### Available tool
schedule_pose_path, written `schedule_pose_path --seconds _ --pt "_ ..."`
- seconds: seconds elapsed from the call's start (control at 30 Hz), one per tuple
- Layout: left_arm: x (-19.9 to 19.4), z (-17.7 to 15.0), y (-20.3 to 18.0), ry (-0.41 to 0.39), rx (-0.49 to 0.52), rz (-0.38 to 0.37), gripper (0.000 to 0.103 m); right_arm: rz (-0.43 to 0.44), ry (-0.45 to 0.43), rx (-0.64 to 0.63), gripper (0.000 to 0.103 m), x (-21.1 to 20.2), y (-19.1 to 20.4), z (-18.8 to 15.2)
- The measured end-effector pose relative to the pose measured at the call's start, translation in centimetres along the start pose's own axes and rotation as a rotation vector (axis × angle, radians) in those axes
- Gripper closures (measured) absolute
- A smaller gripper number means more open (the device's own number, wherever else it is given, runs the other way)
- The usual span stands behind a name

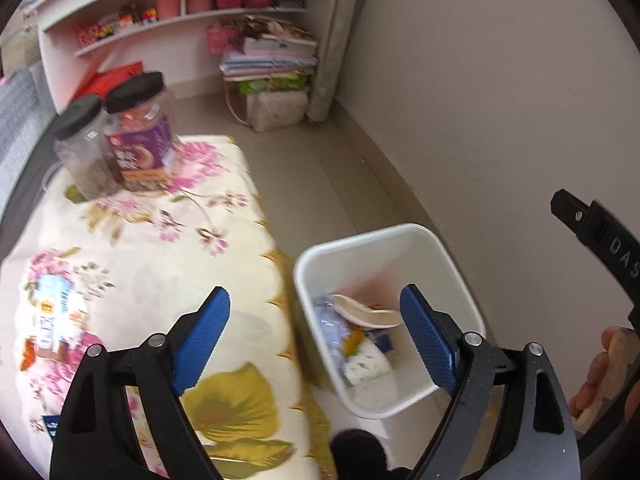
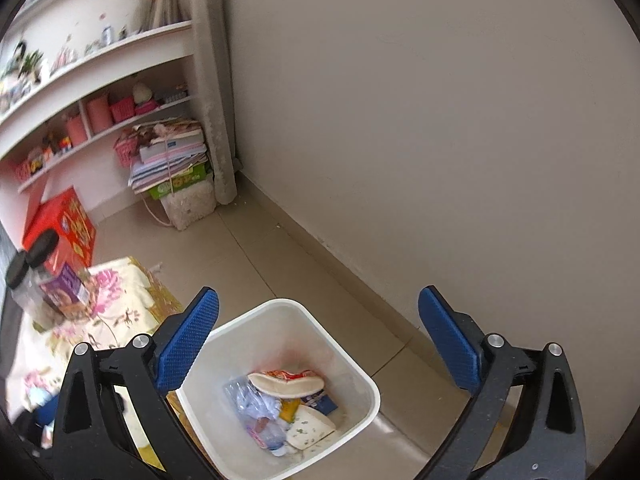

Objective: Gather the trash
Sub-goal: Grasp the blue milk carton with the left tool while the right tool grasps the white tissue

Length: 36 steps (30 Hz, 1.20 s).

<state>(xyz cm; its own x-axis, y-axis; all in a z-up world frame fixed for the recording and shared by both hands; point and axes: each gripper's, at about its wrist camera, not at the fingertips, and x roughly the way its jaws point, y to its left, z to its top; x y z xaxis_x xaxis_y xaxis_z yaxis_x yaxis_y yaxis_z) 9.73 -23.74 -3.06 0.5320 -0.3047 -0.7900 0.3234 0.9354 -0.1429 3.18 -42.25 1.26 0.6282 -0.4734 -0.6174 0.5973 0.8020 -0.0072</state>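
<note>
Hovering, both grippers gape wide and empty: left gripper (image 1: 316, 340), right gripper (image 2: 320, 340) | white waste bin (image 2: 362, 380) below, between right jaws, holding crushed bottle (image 2: 250, 402), wrappers | flat packet (image 1: 52, 316) remains on floral tablecloth (image 1: 168, 264), left of left jaws; likely uncollected.

- A plain off-white painted wall (image 2: 440, 120) runs along the right, meeting the floor at a low beige skirting.
- The floor (image 1: 320, 168) is large pale beige tiles with thin joints.
- A white built-in shelf unit (image 2: 120, 48) fills the far wall, crowded with pink pots, small baskets and books.
- A pale grey textured column (image 2: 216, 112) stands in the corner beside it.
- A low table under a cream floral cloth (image 1: 168, 248) sits on the left.
- Soft, even daylight throughout.
</note>
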Motion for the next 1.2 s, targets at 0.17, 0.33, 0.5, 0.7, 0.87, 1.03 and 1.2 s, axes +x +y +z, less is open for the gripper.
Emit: schedule_pose_path --seconds 0.17,0.33,0.5,0.7,0.87,1.03,1.2 --pt "-1.3 0.0 2.6 -0.048 -0.021 0.077 0.018 -0.017 -0.006 -0.085 0.007 -0.2 2.9 -0.8" --pt "-1.6 0.1 5.7 -0.066 -0.047 0.137 0.014 0.001 0.002 -0.18 0.007 -0.3 6.7 -2.1" --pt "-1.6 -0.4 9.3 -0.048 -0.08 0.188 0.014 0.023 0.013 -0.254 0.007 -0.4 10.1 -3.4" --pt "-0.9 -1.2 13.3 -0.001 -0.112 0.234 0.014 0.077 0.057 -0.322 0.007 -0.4 14.0 -5.0" --pt "-0.2 -1.8 17.2 0.042 -0.135 0.291 0.014 0.108 0.067 -0.38 0.007 -0.6 17.0 -6.1" --pt "0.8 -2.1 22.0 0.095 -0.174 0.358 0.014 0.152 0.093 -0.442 0.007 -0.8 20.5 -7.6" --pt "2.2 -2.4 26.6 0.16 -0.213 0.418 0.014 0.187 0.125 -0.507 0.007 -0.6 23.5 -9.1"
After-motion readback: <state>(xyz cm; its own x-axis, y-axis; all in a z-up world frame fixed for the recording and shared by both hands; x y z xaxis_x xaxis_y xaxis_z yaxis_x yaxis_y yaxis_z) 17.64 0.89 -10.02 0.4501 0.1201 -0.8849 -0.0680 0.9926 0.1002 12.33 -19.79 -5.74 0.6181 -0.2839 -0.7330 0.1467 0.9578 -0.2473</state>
